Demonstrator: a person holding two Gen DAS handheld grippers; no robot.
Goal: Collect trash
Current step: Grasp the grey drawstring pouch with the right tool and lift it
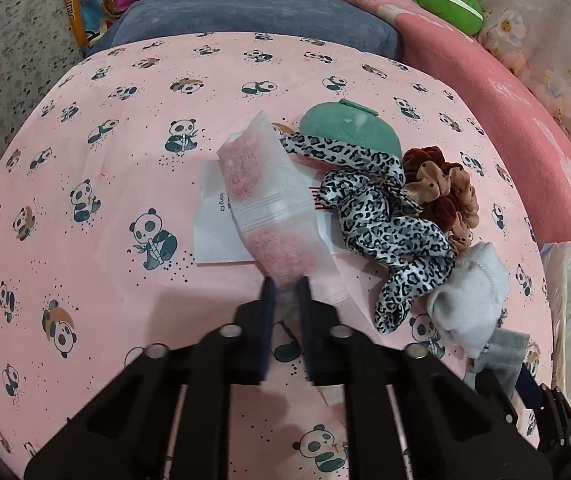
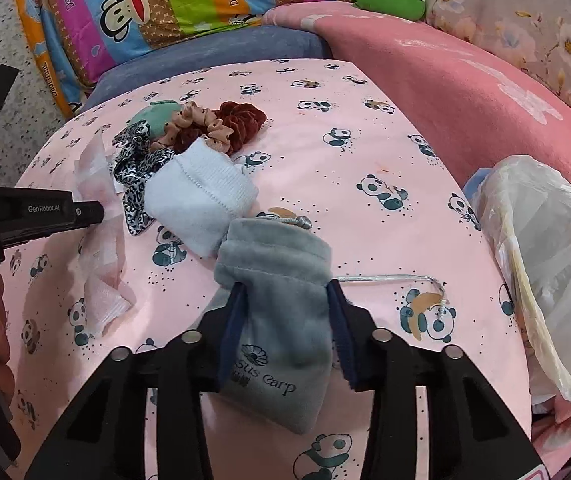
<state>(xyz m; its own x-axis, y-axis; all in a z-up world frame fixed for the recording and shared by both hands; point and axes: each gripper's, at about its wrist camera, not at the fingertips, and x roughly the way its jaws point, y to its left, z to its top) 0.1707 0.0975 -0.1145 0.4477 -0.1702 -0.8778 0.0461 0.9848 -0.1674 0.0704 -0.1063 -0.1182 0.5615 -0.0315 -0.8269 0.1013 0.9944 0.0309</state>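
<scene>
My left gripper (image 1: 285, 286) is shut on the near end of a white foam wrapper (image 1: 271, 200) that lies over a white paper slip (image 1: 221, 232) on the panda sheet. The wrapper also shows in the right wrist view (image 2: 99, 240), with the left gripper (image 2: 93, 212) on it. My right gripper (image 2: 283, 292) is partly open, its jaws on either side of a grey velvet pouch (image 2: 281, 320) that lies flat; it also shows in the left wrist view (image 1: 503, 344). A bin lined with a clear bag (image 2: 545, 276) stands at the right edge.
A leopard-print scarf (image 1: 381, 216), brown scrunchies (image 1: 441, 188), a green case (image 1: 349, 128) and a white sock (image 2: 201, 196) lie in a cluster on the pink panda sheet (image 2: 345, 168). A pink blanket (image 2: 465, 92) and pillows lie beyond.
</scene>
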